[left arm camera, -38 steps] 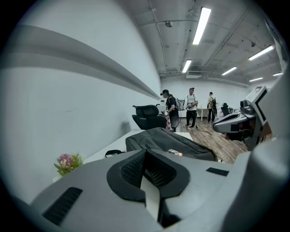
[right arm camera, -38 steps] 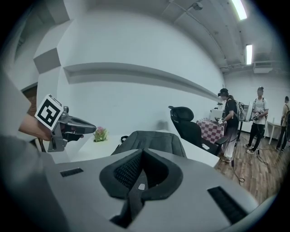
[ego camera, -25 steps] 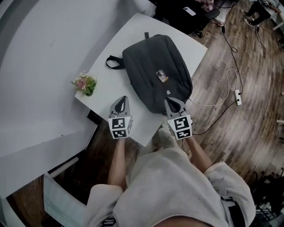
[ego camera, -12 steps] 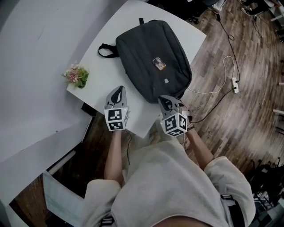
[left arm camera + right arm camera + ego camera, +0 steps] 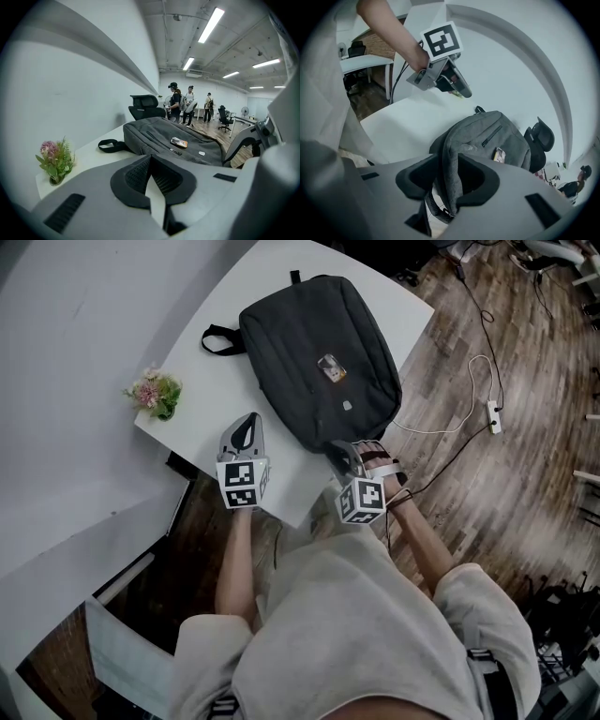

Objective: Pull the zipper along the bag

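Backpack (image 5: 319,371) on white table (image 5: 220,381), wooden floor (image 5: 487,493)

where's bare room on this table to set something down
The widest bare patch of the white table lies between the small pink-flowered plant and the dark grey fabric backpack, beyond the left gripper. The right side is crowded: the backpack fills it to the edge.

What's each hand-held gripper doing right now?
Left hand-held gripper: closed, empty.
Right hand-held gripper: open, jaws just been opening, backpack edge between them.
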Demonstrator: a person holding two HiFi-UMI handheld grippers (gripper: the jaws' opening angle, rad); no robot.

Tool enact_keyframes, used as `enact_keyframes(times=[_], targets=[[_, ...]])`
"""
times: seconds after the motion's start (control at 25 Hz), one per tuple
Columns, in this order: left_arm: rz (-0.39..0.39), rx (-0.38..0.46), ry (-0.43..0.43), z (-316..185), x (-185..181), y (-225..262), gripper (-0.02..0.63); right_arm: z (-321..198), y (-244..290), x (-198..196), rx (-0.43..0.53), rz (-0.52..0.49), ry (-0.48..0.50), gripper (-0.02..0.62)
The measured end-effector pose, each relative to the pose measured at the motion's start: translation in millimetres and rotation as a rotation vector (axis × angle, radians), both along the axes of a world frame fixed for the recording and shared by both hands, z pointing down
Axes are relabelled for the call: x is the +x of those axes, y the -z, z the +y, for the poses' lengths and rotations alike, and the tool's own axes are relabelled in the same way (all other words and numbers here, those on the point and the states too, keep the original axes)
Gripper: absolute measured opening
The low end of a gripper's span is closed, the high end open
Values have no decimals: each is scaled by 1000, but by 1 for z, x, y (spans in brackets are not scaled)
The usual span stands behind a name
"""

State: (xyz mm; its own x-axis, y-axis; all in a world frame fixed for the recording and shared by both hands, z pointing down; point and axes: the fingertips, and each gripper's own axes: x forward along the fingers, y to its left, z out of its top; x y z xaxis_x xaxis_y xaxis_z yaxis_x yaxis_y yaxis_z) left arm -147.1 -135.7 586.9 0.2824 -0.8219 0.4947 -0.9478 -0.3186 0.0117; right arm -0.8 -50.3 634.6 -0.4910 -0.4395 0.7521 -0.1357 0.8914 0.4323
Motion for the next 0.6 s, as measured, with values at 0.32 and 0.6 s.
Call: enact_keyframes(times=[0.32, 0.6], targets=[[-5, 5, -7, -2, 4, 2, 26, -2, -13, 27, -30, 81, 14, 156], [-1, 3, -12, -8, 8, -1, 26, -7, -22, 27, -97, 84, 25, 153]])
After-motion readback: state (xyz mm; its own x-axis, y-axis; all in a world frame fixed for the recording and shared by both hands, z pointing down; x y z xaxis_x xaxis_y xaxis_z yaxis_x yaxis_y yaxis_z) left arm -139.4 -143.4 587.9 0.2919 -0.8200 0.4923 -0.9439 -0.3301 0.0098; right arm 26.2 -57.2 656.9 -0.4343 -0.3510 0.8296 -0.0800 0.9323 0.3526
